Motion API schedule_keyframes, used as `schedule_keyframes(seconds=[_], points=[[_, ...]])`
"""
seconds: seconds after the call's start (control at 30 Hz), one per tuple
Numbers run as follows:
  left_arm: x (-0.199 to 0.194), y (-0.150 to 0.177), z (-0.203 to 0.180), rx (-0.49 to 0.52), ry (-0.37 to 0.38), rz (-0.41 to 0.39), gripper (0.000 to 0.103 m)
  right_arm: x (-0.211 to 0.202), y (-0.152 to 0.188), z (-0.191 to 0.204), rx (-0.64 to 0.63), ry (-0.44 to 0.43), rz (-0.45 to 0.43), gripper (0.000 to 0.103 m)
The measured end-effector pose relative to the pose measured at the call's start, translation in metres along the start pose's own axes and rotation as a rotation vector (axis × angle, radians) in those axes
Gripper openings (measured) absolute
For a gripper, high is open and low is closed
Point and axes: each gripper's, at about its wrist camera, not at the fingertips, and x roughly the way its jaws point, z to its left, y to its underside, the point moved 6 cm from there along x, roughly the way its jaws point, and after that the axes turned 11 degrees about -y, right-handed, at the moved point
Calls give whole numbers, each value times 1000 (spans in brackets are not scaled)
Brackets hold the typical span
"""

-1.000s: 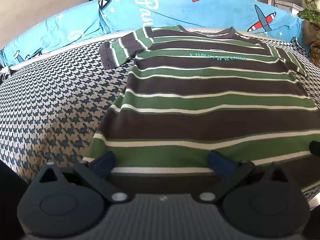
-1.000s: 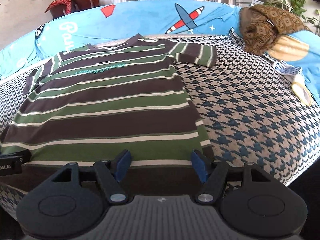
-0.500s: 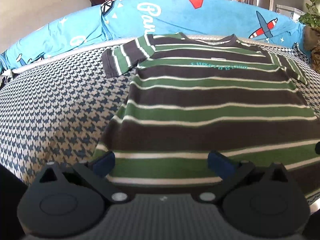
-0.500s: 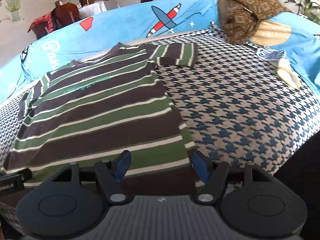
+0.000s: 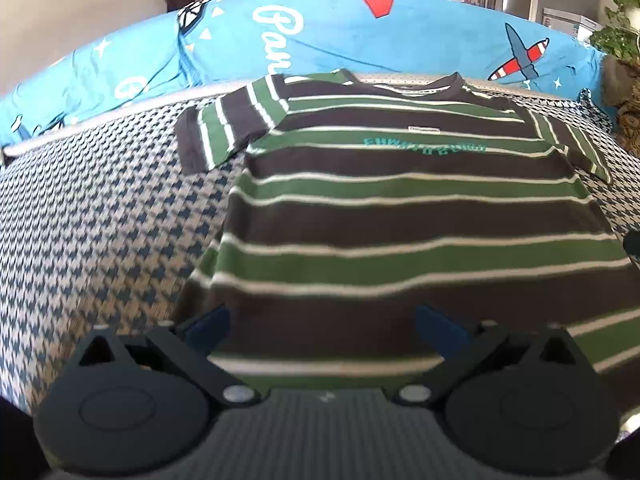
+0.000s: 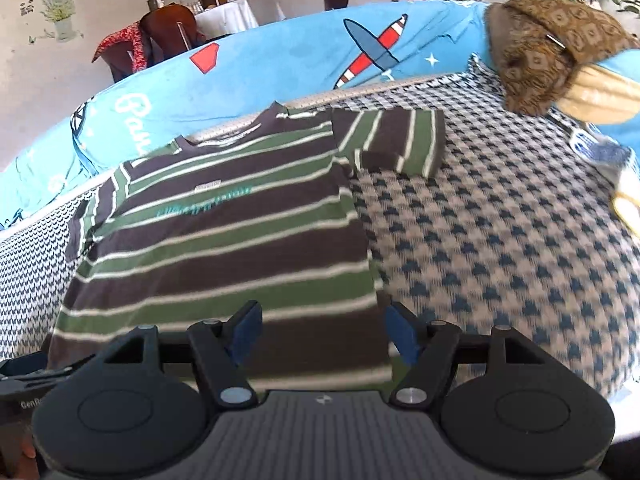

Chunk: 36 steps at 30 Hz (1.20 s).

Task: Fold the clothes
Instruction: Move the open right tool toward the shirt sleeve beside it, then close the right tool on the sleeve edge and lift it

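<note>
ok so both grippers are parked at the bottom hem end of the shirt, pointing down and forward along it

left gripper (image 5: 322, 326): blue pads spread wide, nothing pinched. the hem corner on its outer side sits right by the outer pad, and the rest of the gap is just striped fabric lying flat underneath

right gripper (image 6: 323, 330): same deal, jaws apart with nothing clamped between them. the shirt's side edge on its outer side runs down almost to the outer pad, so this one is lined up over that bottom corner. you can also spot a bit of the left gripper's body poking in at the far lower left of the right wrist view

the thing to fold is a green/brown/white striped t-shirt (image 5: 400, 220), spread face up on the houndstooth bedspread (image 5: 100, 240). its long axis runs straight away from both tools: hem nearest, then the teal chest lettering, then the collar (image 5: 404, 84) at the far end by the blue airplane-print blanket (image 5: 400, 32). each sleeve sticks out sideways up there, well away from the pads

so my read: the hem is the near end for both hands, one corner each, and neither hand is clearly closer than the other. seems like the next step is grabbing the two hem corners and carrying them toward the collar, but nothing's gripped yet

off past the right gripper there's a brown patterned cloth bundle (image 6: 552, 36), not in the way
</note>
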Motion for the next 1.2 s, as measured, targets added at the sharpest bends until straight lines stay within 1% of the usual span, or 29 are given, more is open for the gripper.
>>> schedule_keyframes(seconds=[0.1, 0.27, 0.4, 0.6, 0.83, 1.07, 1.2], points=[[6, -8, -4, 14, 1, -10, 103, 6, -15, -9, 0, 6, 3, 69], [17, -22, -12, 39, 11, -6, 103, 16, -34, -29, 69, 12, 11, 69], [25, -32, -16, 33, 27, 14, 103, 23, -44, -41, 118, 19, 17, 69], [36, -46, -19, 18, 52, 36, 103, 34, -56, -45, 119, 24, 21, 69], [47, -64, -26, 36, 50, 23, 103, 48, -75, -57, 157, 24, -2, 69], [59, -82, -38, 91, 50, 7, 103, 63, -92, -72, 190, 38, -24, 69], [68, -91, -40, 95, 54, 17, 103, 68, -102, -84, 217, 44, -49, 69]])
